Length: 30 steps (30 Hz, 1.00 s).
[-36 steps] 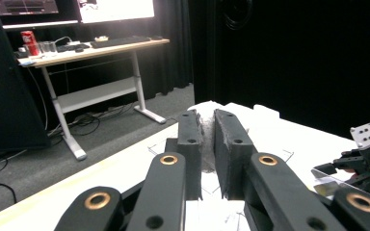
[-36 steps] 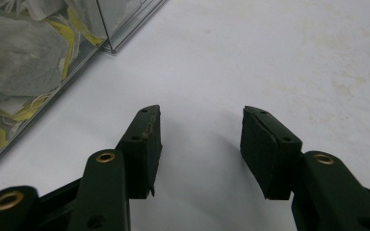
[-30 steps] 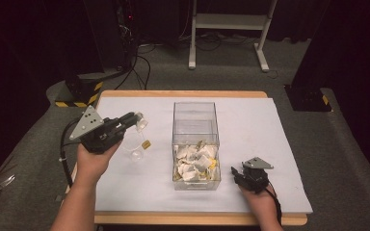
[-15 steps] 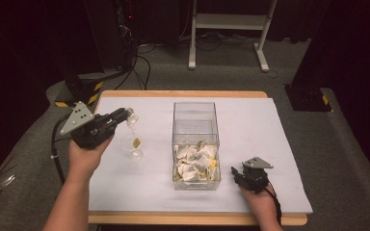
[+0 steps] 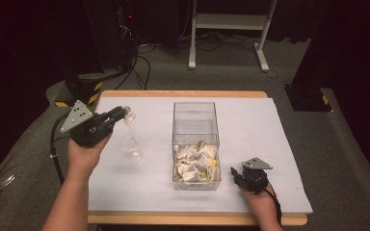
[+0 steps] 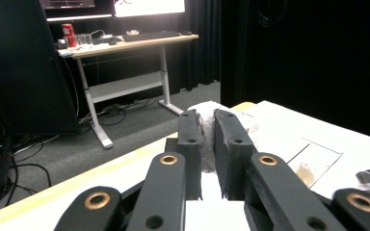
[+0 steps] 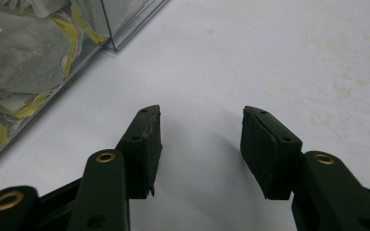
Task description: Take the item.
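Tea bag [image 5: 129, 116] is what our left gripper [image 5: 120, 114] pinches, in the left half of the high view, raised above the white sheet [image 5: 250, 120] that covers the table [image 5: 183, 94]. In the left gripper view we see the two black jaws pressed together on a crumpled white bag [image 6: 207, 126], which bulges out between and past the pads. From the bag a thin string [image 5: 131, 131] hangs down in the high view toward a small clear glass cup [image 5: 132, 147] that stands on the sheet just below and right of the gripper; whether the string's end reaches into the cup or only passes in front of it we cannot tell.

At the middle of the high view stands a clear plastic box [image 5: 194, 120]. Its nearer half holds a heap of white and yellow tea bags [image 5: 195, 162], and its farther half looks bare.

Our right gripper [image 5: 239, 175] lies low at the lower right of the high view, just beside the box's near right corner, with our hand behind it. In the right gripper view its jaws are spread apart with nothing but bare white sheet between them, and the box wall [image 7: 82, 43] with the bags behind it takes the upper left corner of that frame. The two grippers are well apart, with the box between them.
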Motion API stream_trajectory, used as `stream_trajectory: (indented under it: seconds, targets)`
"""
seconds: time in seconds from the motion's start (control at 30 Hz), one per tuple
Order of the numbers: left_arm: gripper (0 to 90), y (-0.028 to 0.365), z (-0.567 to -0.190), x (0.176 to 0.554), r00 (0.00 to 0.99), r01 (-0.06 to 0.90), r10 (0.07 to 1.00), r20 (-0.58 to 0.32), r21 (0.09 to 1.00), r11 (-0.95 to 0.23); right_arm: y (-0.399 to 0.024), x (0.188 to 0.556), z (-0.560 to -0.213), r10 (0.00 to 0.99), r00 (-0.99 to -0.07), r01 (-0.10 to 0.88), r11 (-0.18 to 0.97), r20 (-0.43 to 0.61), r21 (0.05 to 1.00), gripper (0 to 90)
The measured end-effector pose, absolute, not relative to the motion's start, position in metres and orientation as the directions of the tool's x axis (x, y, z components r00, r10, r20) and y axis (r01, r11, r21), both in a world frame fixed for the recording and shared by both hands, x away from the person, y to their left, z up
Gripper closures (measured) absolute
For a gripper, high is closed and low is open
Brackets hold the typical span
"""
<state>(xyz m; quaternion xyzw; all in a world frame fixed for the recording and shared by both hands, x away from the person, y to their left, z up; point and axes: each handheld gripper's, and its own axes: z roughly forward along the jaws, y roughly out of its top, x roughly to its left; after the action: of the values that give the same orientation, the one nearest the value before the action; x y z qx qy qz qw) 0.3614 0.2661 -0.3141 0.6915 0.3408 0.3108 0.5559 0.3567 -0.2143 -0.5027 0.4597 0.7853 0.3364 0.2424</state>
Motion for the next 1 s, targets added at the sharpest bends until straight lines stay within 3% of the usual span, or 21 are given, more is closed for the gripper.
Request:
stream_trajectory:
  seconds: [1.0]
  targets:
    - [81.4,0.275,-0.366,0.371,0.552,0.245,0.834,-0.012,0.958,-0.149,-0.213,0.357,-0.503,0.881,-0.466,0.555,0.364,-0.083,0.748,49.5]
